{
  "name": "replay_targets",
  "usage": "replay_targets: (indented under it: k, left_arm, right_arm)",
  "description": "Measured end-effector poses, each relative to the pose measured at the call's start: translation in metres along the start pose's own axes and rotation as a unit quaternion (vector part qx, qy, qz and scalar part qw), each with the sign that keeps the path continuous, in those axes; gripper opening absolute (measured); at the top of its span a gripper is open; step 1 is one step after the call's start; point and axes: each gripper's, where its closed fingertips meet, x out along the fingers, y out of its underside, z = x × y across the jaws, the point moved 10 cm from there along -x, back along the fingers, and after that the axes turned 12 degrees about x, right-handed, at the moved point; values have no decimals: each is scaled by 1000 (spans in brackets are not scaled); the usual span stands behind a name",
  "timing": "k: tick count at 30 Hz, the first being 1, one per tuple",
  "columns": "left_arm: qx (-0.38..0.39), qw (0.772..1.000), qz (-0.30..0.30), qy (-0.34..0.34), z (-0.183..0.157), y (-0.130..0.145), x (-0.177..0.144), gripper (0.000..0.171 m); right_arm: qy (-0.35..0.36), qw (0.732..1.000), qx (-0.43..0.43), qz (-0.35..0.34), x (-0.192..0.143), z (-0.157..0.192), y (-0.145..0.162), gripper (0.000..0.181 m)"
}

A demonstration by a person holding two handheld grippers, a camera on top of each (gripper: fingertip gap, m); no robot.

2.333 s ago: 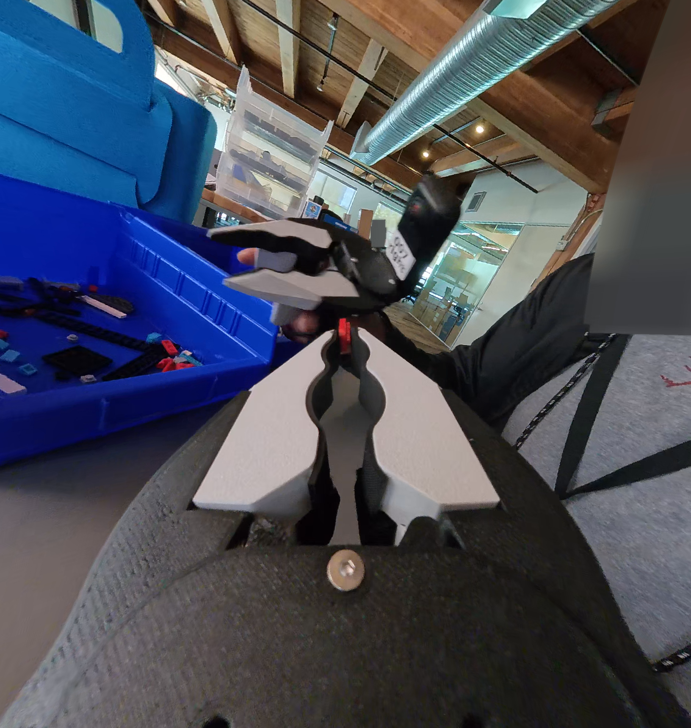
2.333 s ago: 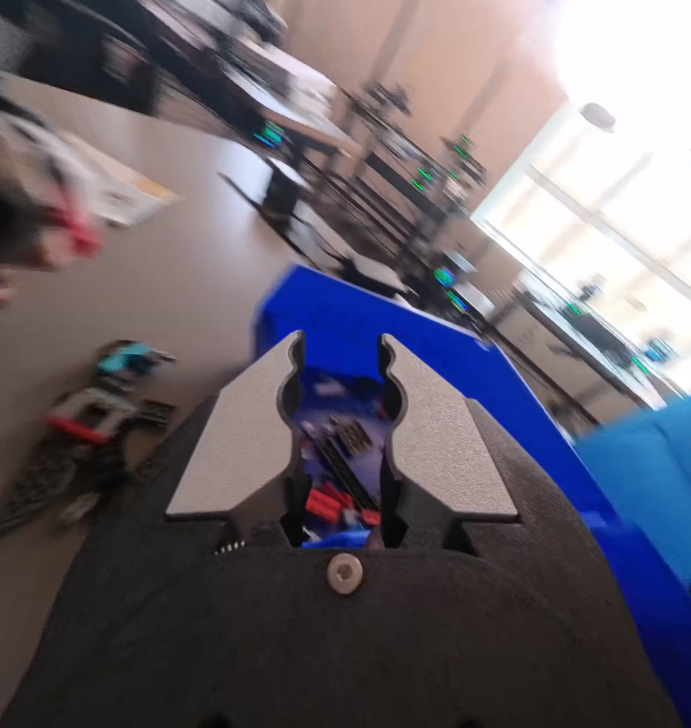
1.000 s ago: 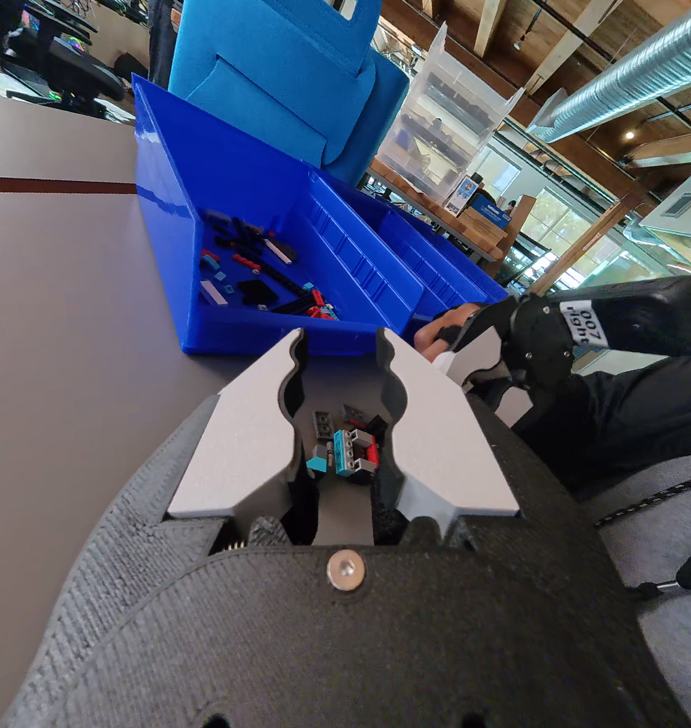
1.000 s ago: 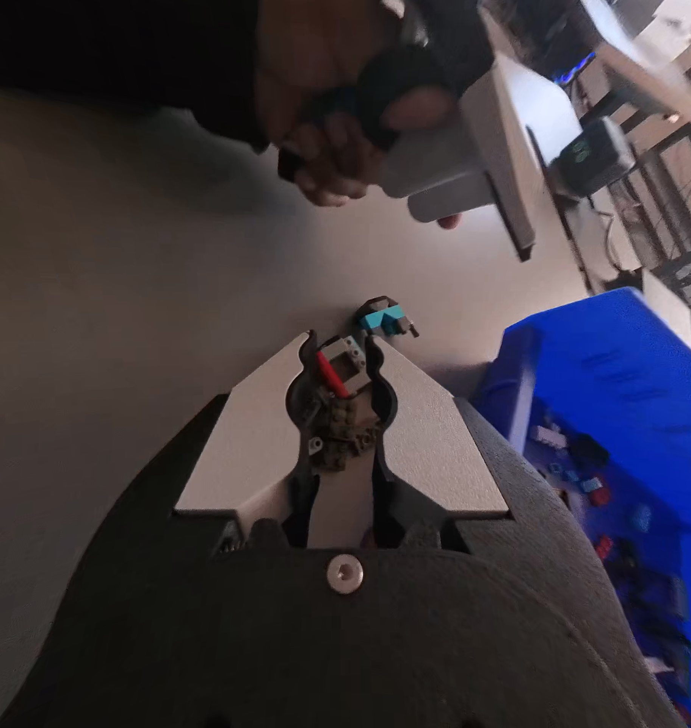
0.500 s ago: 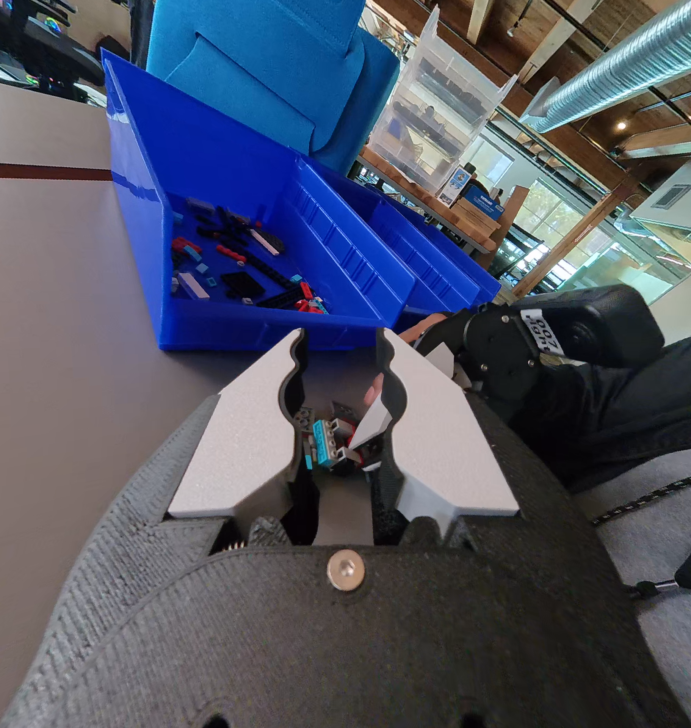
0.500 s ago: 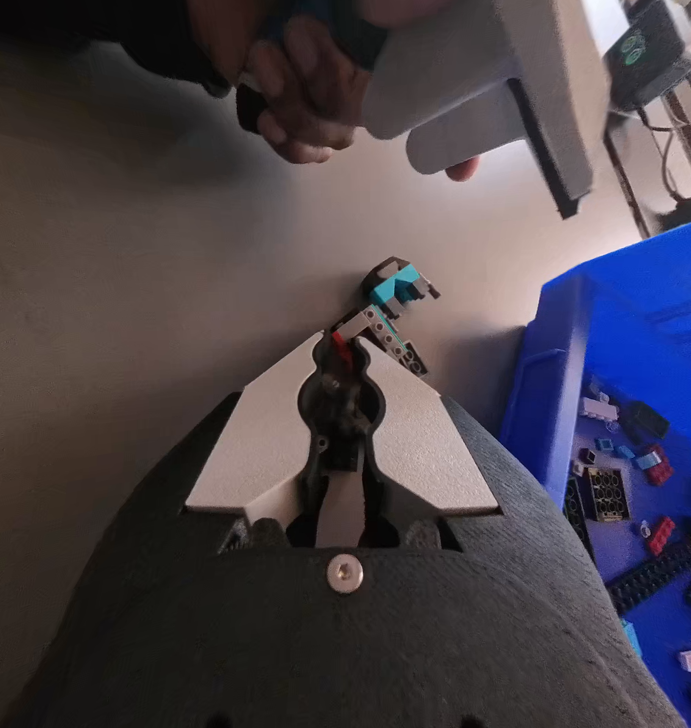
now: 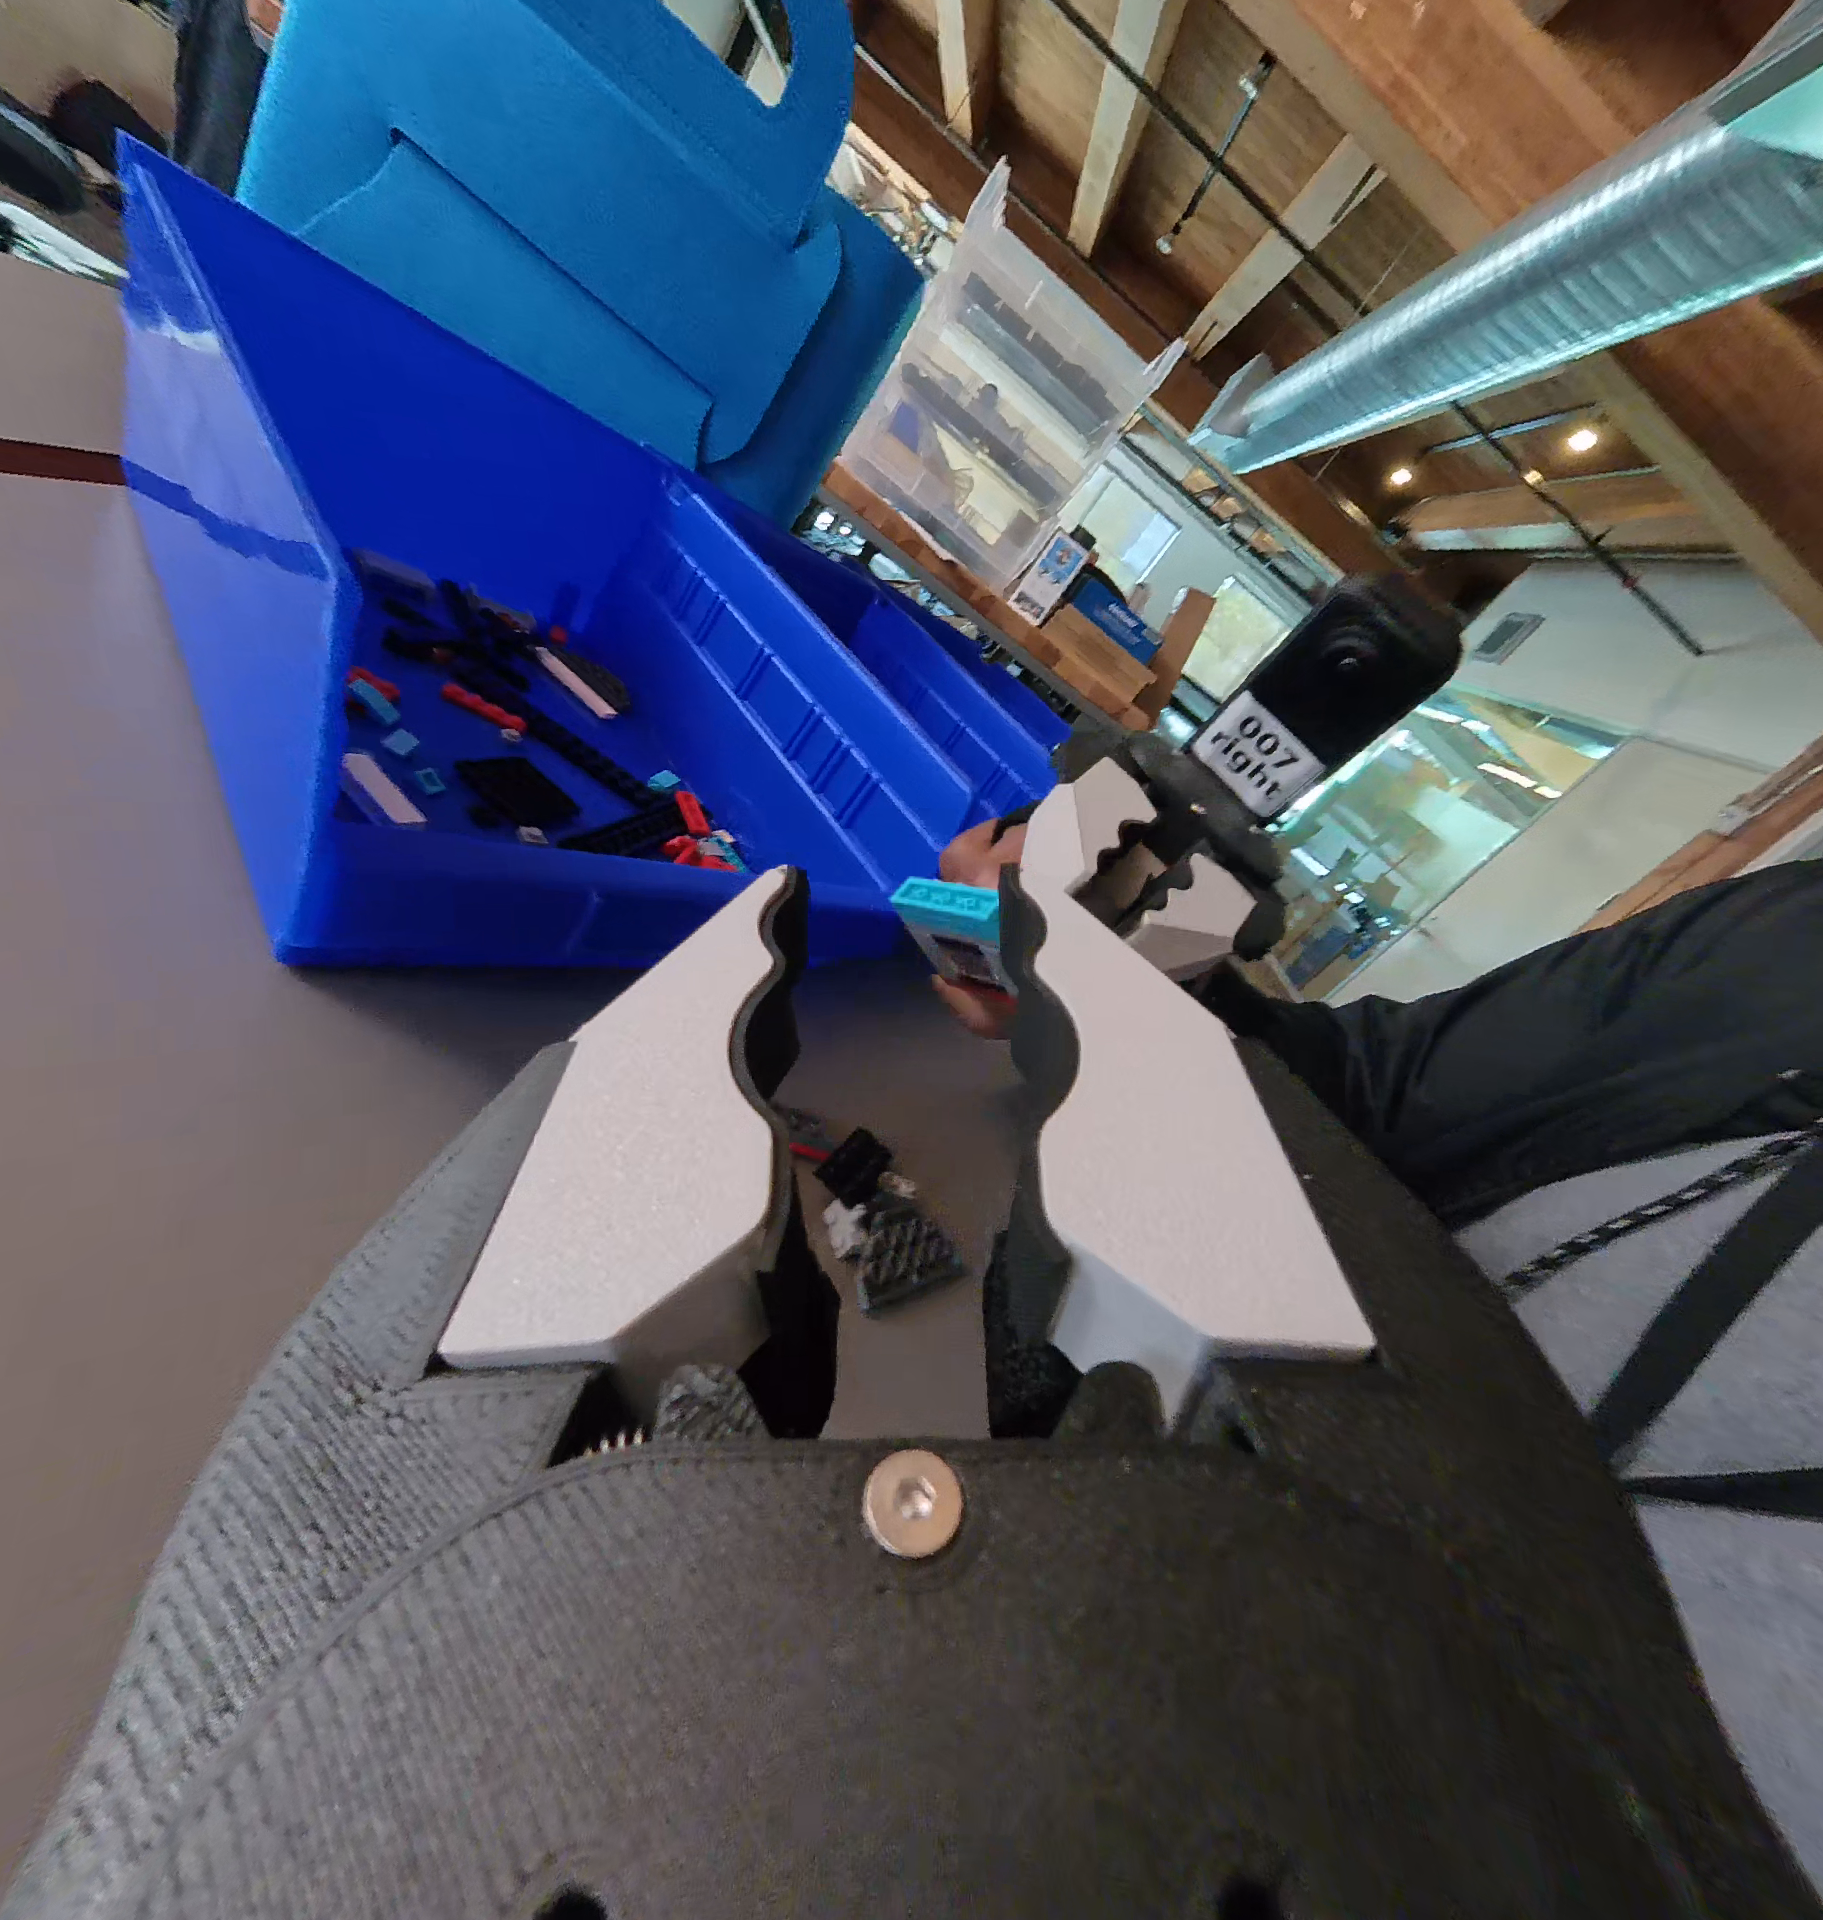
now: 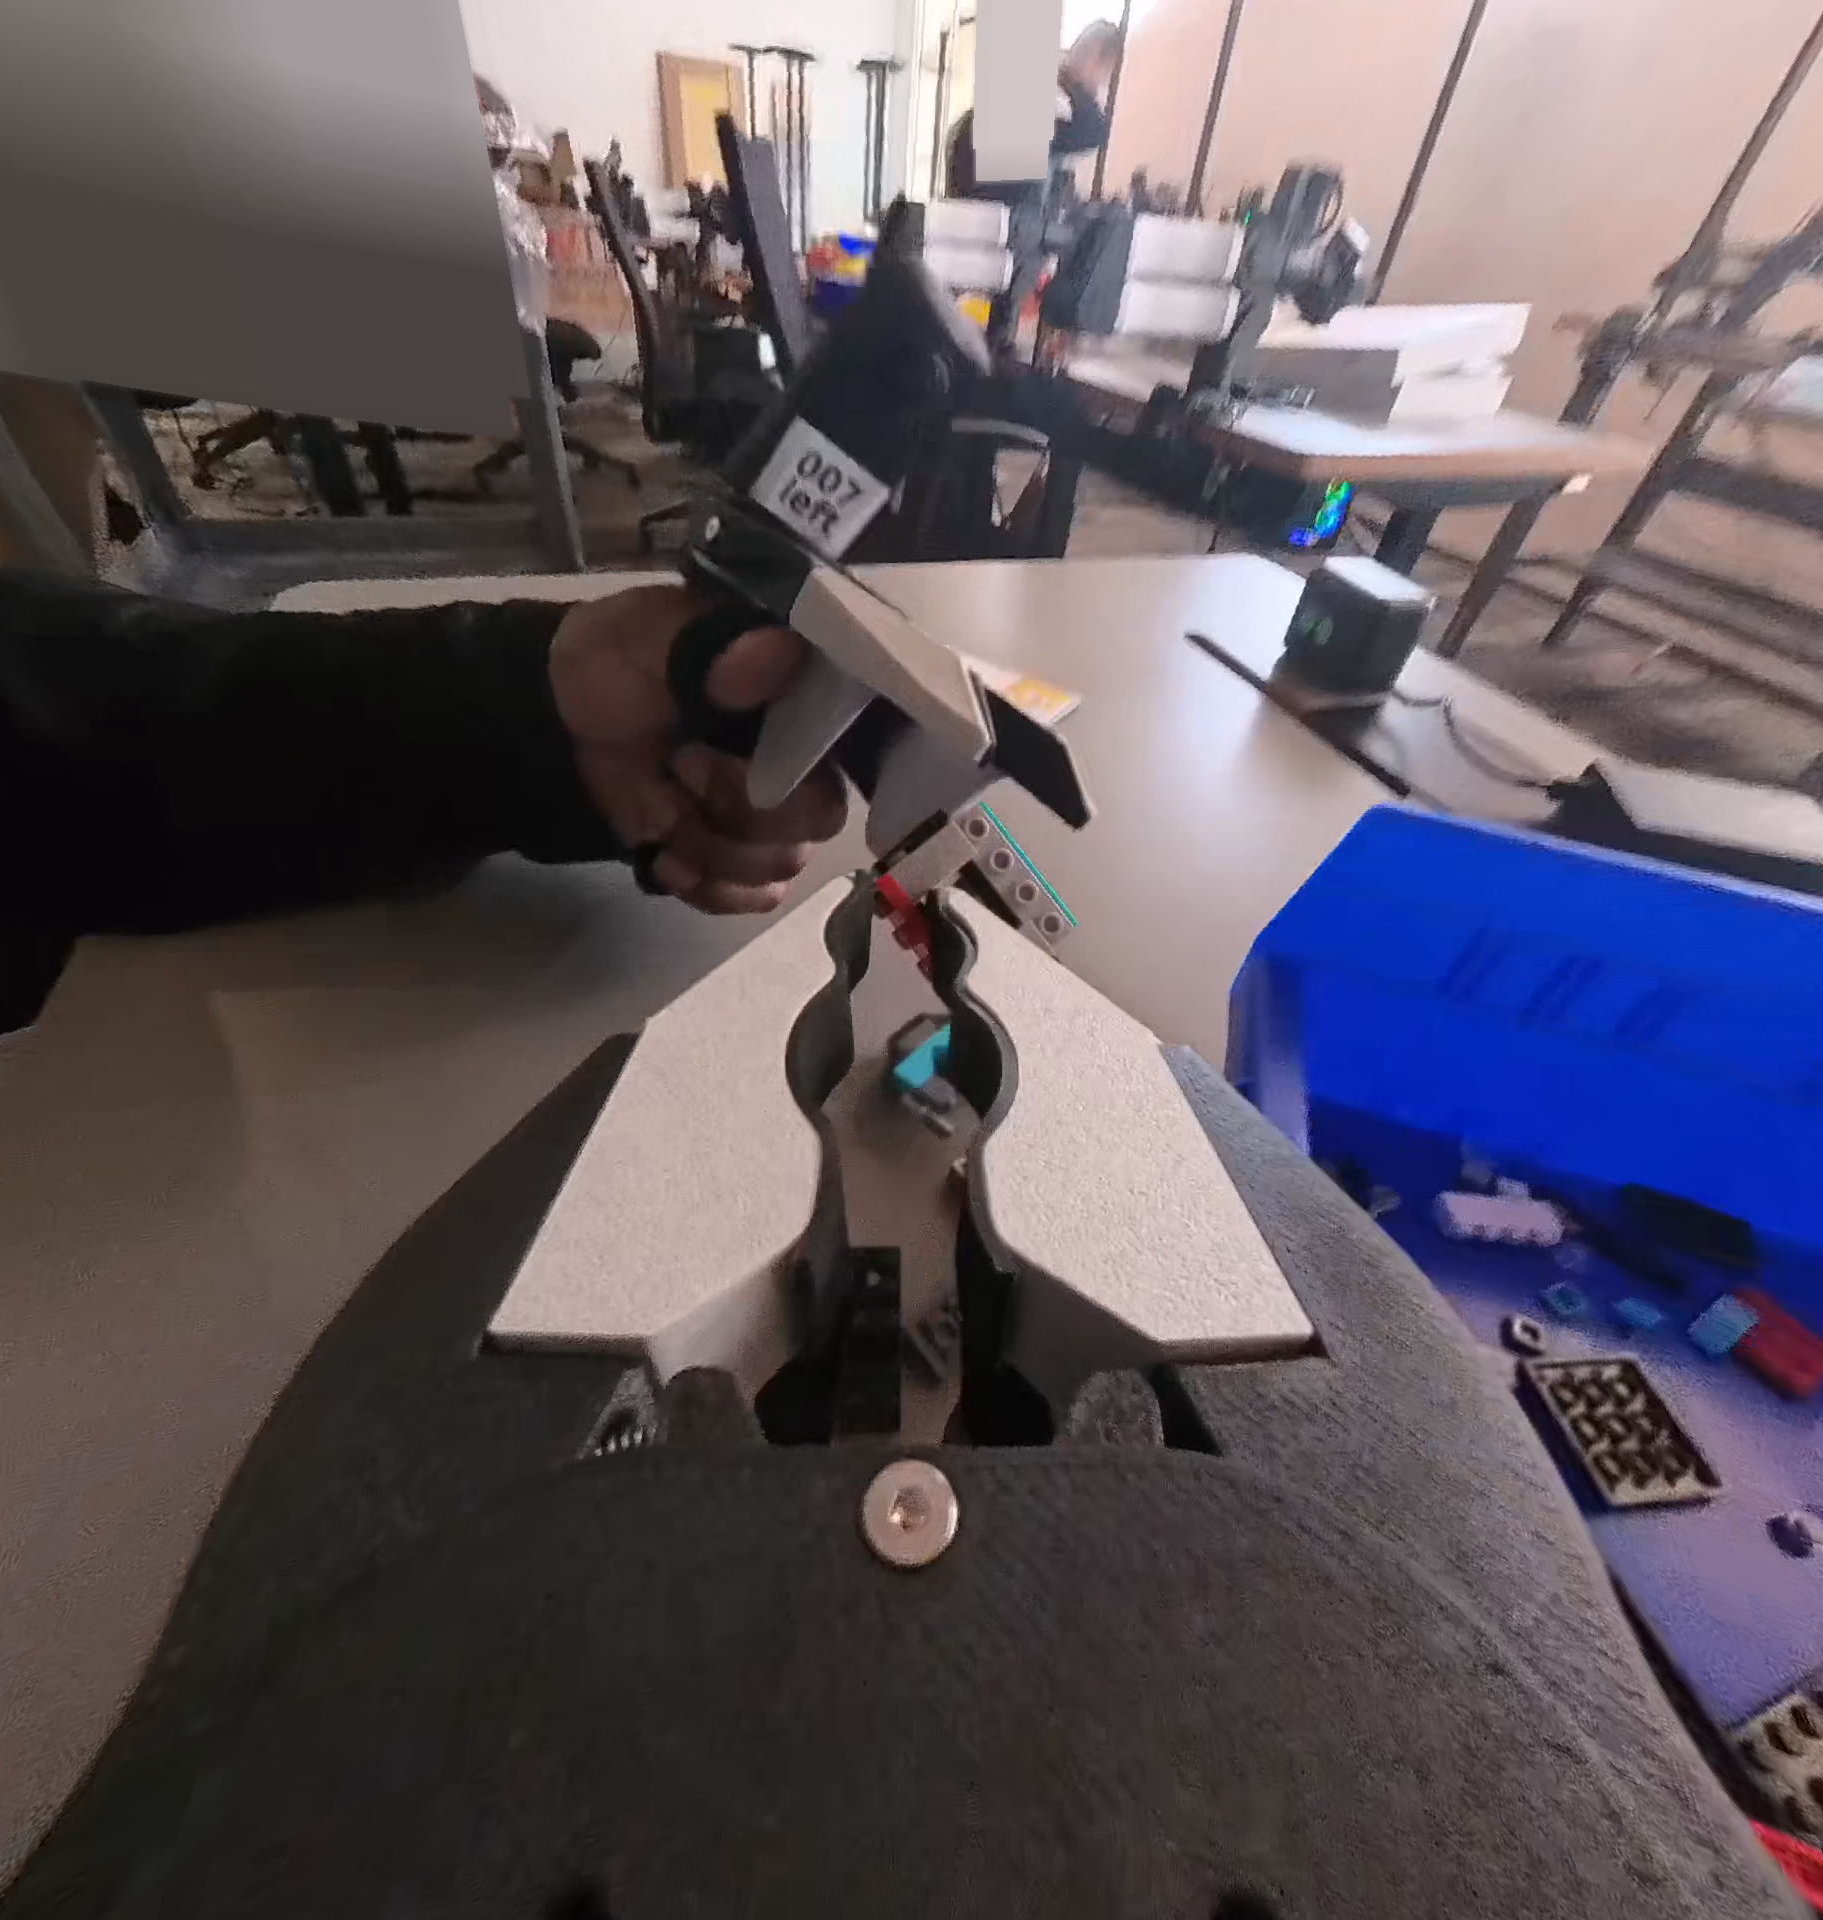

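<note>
My right gripper (image 8: pixel 905 914) is shut on the red end of a small brick assembly (image 8: pixel 1000 862) of grey, teal and red bricks, and holds it above the grey table (image 8: pixel 263 1143). In the left wrist view the assembly (image 7: pixel 948 920) shows teal on top, just past my right fingertip, with the right gripper's fingers (image 7: pixel 1078 831) behind it. My left gripper (image 7: pixel 896 894) is open and empty. Its fingers (image 8: pixel 917 717) hover at the assembly's top. A small teal piece (image 8: pixel 917 1065) and black pieces (image 7: pixel 876 1216) lie on the table below.
A blue bin (image 7: pixel 263 623) with several loose bricks stands on the table beyond my left gripper, and to the right in the right wrist view (image 8: pixel 1509 987). A light blue felt bag (image 7: pixel 574 208) stands behind it. A small black device (image 8: pixel 1354 623) sits farther back. Between my left fingertips and the small teal piece (image 8: pixel 917 1065) there is roughly 10 cm.
My right gripper has lifted the brick assembly off the table, still shut on its red end. My left gripper has stayed open and now sits at the raised assembly. The teal piece stayed down.
</note>
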Motion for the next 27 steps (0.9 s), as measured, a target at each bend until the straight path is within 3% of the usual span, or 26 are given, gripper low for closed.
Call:
replay_targets:
  k: [8, 17, 21, 27]
  left_arm:
    - [-90, 989, -36, 113, -9, 5, 10, 54]
    - [-128, 975, -22, 180, -15, 16, 22, 53]
    - [-124, 972, -26, 199, -18, 16, 22, 42]
    - [-67, 981, -29, 179, -19, 15, 20, 41]
  right_arm:
    - [-37, 997, -24, -69, -5, 9, -4, 10]
    - [-74, 993, 0, -94, -6, 10, -4, 10]
    - [-72, 993, -4, -93, -6, 11, -3, 10]
    - [-66, 993, -9, -94, -5, 12, -3, 12]
